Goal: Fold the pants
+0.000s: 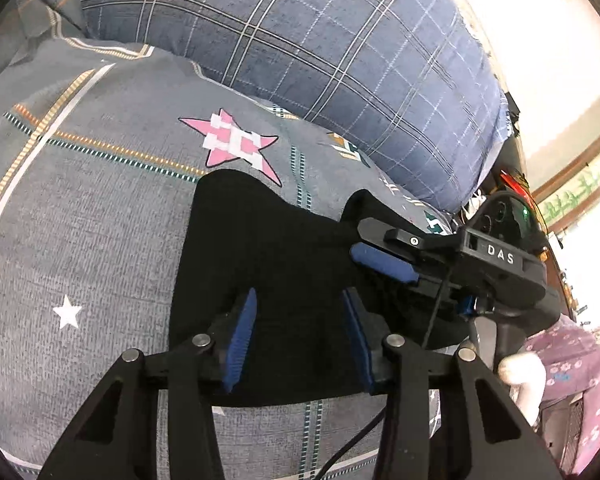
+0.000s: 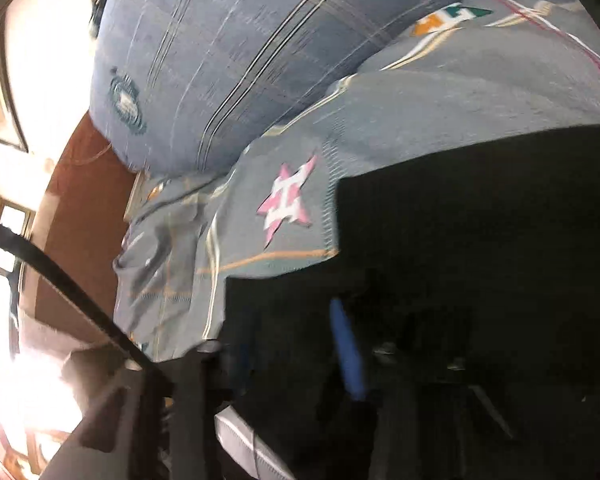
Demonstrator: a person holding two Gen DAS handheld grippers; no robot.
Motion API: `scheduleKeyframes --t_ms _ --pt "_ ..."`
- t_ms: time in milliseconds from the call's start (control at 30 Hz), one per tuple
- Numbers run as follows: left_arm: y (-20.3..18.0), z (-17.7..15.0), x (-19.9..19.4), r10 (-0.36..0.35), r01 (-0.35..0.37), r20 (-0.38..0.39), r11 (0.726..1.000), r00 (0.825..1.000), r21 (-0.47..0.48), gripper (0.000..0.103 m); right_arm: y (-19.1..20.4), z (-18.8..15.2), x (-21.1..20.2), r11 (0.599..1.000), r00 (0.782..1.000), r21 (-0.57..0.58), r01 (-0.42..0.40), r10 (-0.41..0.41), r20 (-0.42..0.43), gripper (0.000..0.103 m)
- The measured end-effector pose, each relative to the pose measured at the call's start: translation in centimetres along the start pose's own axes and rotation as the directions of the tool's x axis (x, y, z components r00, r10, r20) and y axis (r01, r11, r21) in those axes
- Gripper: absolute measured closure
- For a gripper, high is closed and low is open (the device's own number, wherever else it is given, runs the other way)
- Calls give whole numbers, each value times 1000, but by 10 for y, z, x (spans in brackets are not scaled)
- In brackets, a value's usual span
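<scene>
Your left gripper [image 1: 298,336], fingers wide, sits over the pants [image 1: 268,264], which run ahead; the right gripper [image 1: 380,256] beside it looks nearly closed on cloth.

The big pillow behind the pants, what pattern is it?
Blue plaid with pale lines; the pillow shows best in the left wrist view.

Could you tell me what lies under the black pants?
The black pants lie on a grey bedspread with star prints; a pink star shows just beyond their edge. Whatever pattern sits directly beneath the pants is covered.
</scene>
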State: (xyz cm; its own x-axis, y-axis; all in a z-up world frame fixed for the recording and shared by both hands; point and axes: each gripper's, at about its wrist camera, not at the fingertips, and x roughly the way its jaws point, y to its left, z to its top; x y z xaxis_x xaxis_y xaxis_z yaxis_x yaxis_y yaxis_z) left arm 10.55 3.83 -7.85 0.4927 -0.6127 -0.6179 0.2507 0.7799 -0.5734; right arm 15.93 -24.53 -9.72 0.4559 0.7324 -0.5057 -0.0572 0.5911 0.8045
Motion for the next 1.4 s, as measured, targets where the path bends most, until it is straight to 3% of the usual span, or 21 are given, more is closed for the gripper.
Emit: scheduleKeyframes --t_ms 133,267,367,467,633,767,900,967,1133,1300,1400 --pt "11 -1 -3 -63 63 10 997 998 -32 61 27 0 -4 993 997 -85 76 -74 27 64" --pt "14 -4 -5 -80 81 27 996 996 -41 61 51 4 6 989 999 -142 48 -47 11 40" --pt "13 -5 -5 -75 76 33 996 997 -36 61 32 8 32 995 998 -78 58 -60 -31 42" --pt "11 -3 -5 -58 59 18 997 998 -45 61 26 11 27 999 999 -41 31 -30 10 45" --pt "0 -2 -20 -30 29 -14 998 999 -52 60 41 -10 -22 990 993 -118 74 -62 104 42" --pt "-22 -5 -33 -4 4 -33 1000 999 4 59 23 -44 -72 995 983 -90 53 -36 178 41" --pt "-62 -7 -39 7 0 -47 989 999 145 54 -25 -83 -132 999 957 15 50 -52 286 41" --pt "-88 -8 -35 13 0 -57 975 998 221 52 -54 -101 -169 995 933 91 36 -66 355 39" --pt "-139 -9 -4 6 31 -127 956 992 292 52 -108 -123 -232 974 874 227 -26 -88 477 32" --pt "-187 -18 25 17 38 -153 935 988 351 52 -131 -128 -245 965 857 254 -61 -80 510 32" --pt "-205 -34 32 102 -50 -102 904 990 424 52 -133 -134 -245 973 844 229 -12 -113 524 32"
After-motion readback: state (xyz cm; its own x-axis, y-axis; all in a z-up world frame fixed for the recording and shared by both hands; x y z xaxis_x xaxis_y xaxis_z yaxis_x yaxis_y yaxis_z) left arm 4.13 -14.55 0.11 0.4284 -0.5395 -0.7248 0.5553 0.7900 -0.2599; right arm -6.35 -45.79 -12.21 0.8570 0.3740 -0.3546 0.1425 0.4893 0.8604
